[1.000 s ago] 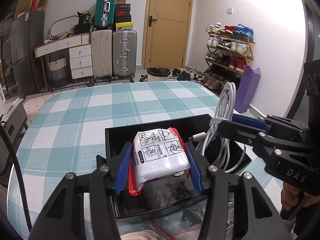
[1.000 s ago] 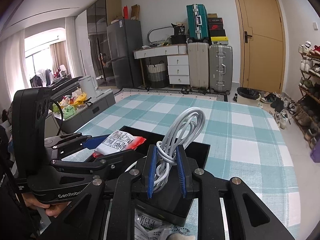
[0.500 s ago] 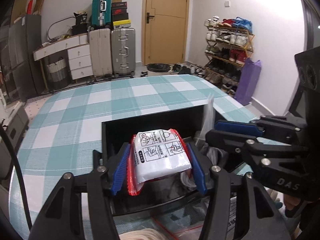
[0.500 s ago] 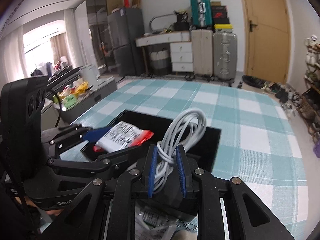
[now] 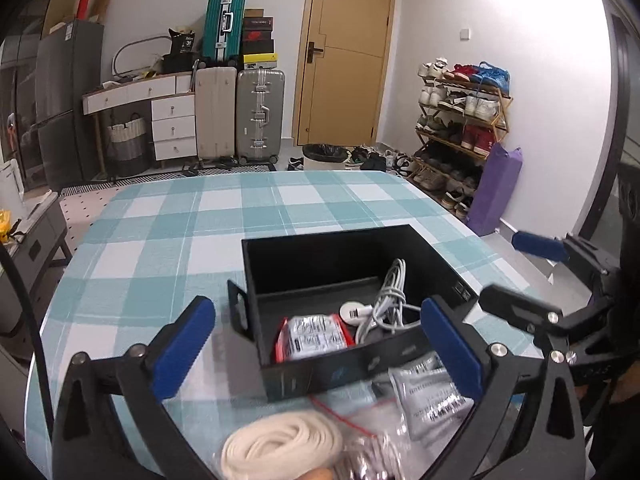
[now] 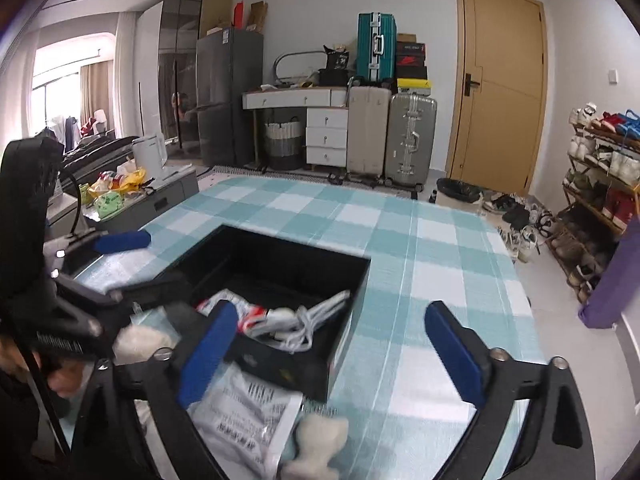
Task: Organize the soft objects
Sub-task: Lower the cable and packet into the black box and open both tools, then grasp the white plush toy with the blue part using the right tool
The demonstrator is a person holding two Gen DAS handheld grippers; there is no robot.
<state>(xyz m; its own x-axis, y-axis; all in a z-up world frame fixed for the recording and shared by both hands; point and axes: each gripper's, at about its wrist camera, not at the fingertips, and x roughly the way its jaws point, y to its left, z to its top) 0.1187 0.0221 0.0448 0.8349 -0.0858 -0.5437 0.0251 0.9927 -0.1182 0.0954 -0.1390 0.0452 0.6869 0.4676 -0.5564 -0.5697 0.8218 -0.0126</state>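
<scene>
A black box [image 5: 320, 372] stands on the checked table. Inside it lie a red and white packet [image 5: 312, 338] and a coiled white cable [image 5: 386, 300]. My left gripper [image 5: 316, 320] hovers over the box's near wall, its jaws opening wide, with nothing pressed between the pads. In the right wrist view the box [image 6: 360, 280] holds the cable [image 6: 308, 320] and the packet [image 6: 240, 306]. My right gripper [image 6: 332, 320] is above the box's near right corner, its jaws opening wide and holding nothing. Each gripper shows in the other's view: right gripper [image 5: 524, 276], left gripper [image 6: 132, 264].
In front of the box lie a coil of white rope [image 5: 280, 448], a clear zip bag [image 5: 372, 436] and a grey sachet [image 5: 428, 392]. A printed white pouch [image 6: 248, 412] and a small white plush piece [image 6: 316, 444] lie near the right gripper. The checked tablecloth [image 5: 160, 240] stretches beyond.
Both grippers went from shut to wide open. The packet left the left gripper and the cable left the right one; both now lie in the box. Both grippers drew back.
</scene>
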